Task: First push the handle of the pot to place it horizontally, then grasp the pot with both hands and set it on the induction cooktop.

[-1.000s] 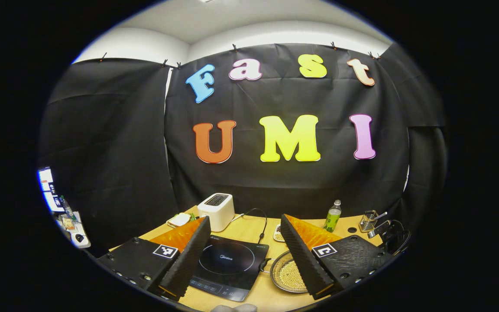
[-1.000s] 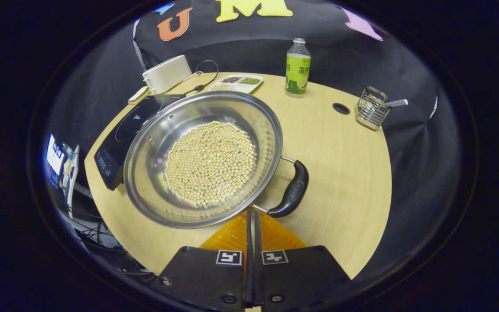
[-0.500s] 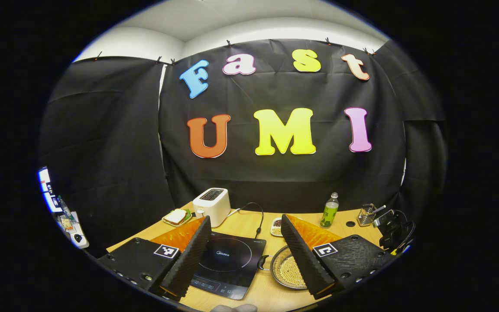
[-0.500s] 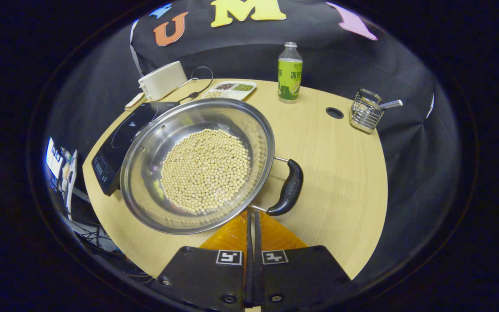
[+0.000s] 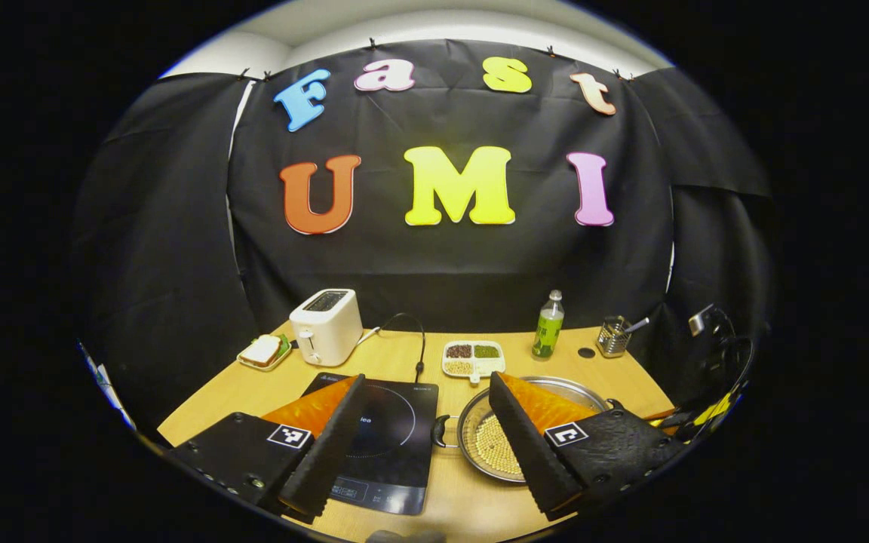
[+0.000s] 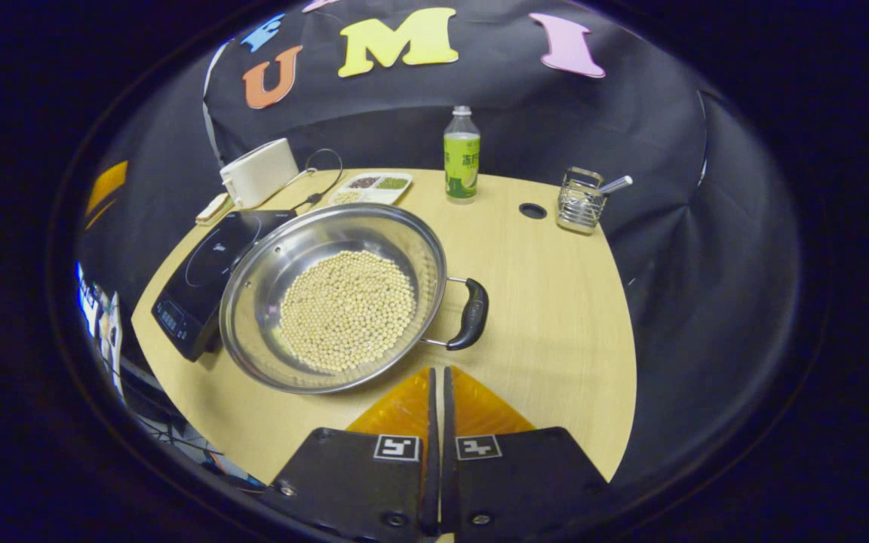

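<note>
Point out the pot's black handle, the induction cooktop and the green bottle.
pot's black handle (image 6: 474, 314): right gripper view, middle of the grip.
induction cooktop (image 5: 393, 430): left gripper view, glass top.
green bottle (image 6: 462, 162): right gripper view, label.

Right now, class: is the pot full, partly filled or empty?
Partly filled. A shallow layer of small pale beans covers the bottom of the pot, with its bare steel wall rising well above them.

Shiny steel pot (image 6: 268, 264), glossy black cooktop (image 6: 204, 279), matt wood-look table (image 6: 555, 302)

Table (image 6: 555, 302): pot (image 6: 268, 302), cooktop (image 6: 201, 279), toaster (image 6: 257, 172), bottle (image 6: 462, 154).
</note>
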